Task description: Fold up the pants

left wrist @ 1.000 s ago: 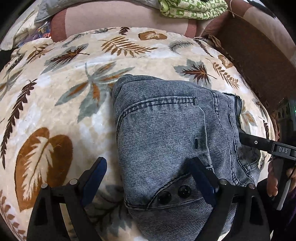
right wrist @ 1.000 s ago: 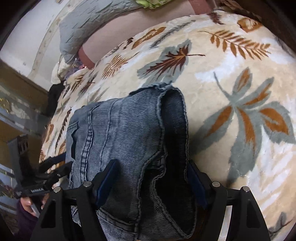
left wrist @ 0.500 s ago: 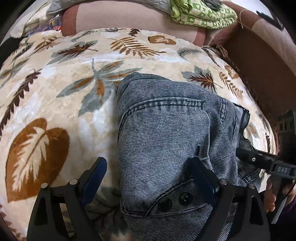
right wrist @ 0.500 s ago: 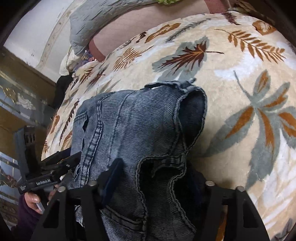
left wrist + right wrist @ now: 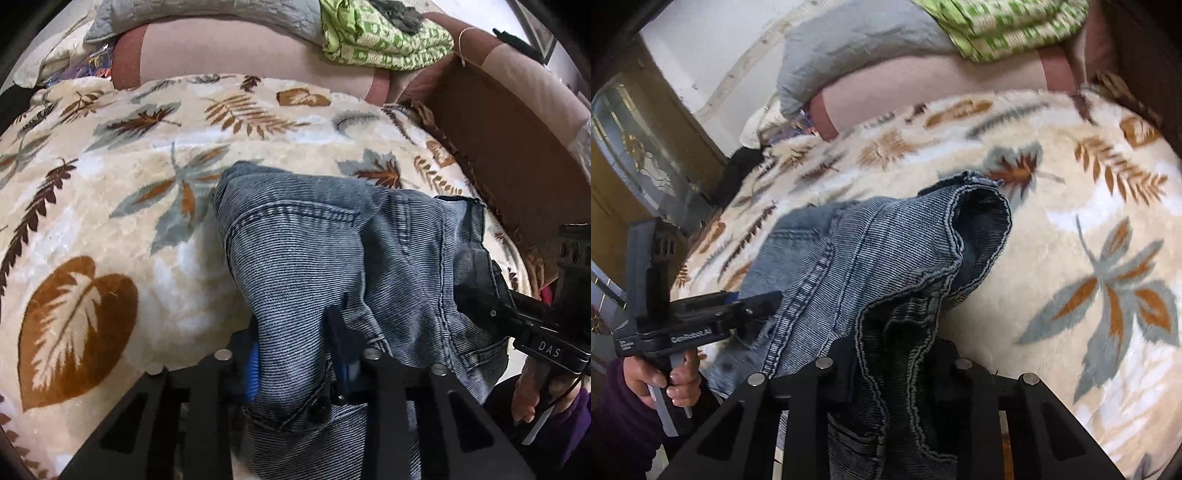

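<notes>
Left gripper (image 5: 295,347) clamps pants (image 5: 314,254); right gripper (image 5: 894,365) clamps opposite edge.

Left gripper (image 5: 295,350) points down at a slant, jaws just closed in and now pinch a bunched fold of the pants (image 5: 332,258) between the blue pads. Right gripper (image 5: 894,369) also angled down, jaws just closed in, clamped on a denim edge that runs up between its fingers. Right wrist view: left hand (image 5: 668,376) wraps the grip handle off to that gripper's left, dark sleeve behind it. Left wrist view: right hand (image 5: 532,391) on its handle, off to that gripper's right.
</notes>
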{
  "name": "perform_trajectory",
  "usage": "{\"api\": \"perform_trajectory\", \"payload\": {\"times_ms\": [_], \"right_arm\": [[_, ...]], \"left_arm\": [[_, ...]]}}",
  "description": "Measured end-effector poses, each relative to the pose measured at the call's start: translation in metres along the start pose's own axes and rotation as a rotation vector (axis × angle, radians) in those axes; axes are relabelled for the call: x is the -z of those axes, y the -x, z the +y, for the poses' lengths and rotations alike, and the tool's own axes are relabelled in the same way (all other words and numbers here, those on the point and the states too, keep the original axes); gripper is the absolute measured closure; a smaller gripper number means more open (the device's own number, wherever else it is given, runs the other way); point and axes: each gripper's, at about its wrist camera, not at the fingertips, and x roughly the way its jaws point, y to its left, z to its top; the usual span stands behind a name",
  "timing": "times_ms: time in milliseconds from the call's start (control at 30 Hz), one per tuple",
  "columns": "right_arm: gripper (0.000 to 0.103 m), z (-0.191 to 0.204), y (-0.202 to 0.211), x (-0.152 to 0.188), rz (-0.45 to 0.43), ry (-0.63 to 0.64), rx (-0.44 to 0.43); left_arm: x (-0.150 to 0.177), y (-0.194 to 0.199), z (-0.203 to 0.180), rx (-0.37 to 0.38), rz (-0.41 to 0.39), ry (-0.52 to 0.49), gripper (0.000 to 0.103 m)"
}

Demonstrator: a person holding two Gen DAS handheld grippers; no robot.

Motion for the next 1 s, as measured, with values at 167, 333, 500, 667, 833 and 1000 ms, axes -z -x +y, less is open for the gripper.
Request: {"api": "perform_trajectory", "payload": {"times_ms": [167,333,500,667,833,1000], "right_arm": [[0.076,0.008,0.007,-0.019,-0.068,-0.022,-0.063],[0.076,0.019,-0.005,-0.05,-0.105,-0.028,-0.11],[0.076,0.014,-0.046,-0.08,-0.083,-0.076,-0.112],[0.069,-0.015,-0.113,-0.085,0.062,-0.147,0.089],[0.046,-0.02,-0.095,-0.085,0.02,-0.157,0.115],[0.041,0.004,-0.029,-0.071,-0.156,-0.071,0.14]], "left_arm": [[-0.015,0.018,-0.003,-0.034,-0.036,-0.025,0.074],[-0.045,0.035,0.007,-0.076,-0.085,-0.019,0.074],[-0.072,0.02,0.031,-0.143,-0.085,-0.003,0.075],[-0.085,-0.038,0.061,-0.248,-0.027,0.002,0.066],[-0.072,-0.035,0.057,-0.293,-0.061,-0.037,0.059],[-0.051,0.026,0.032,-0.408,-0.196,-0.106,0.035]]}}
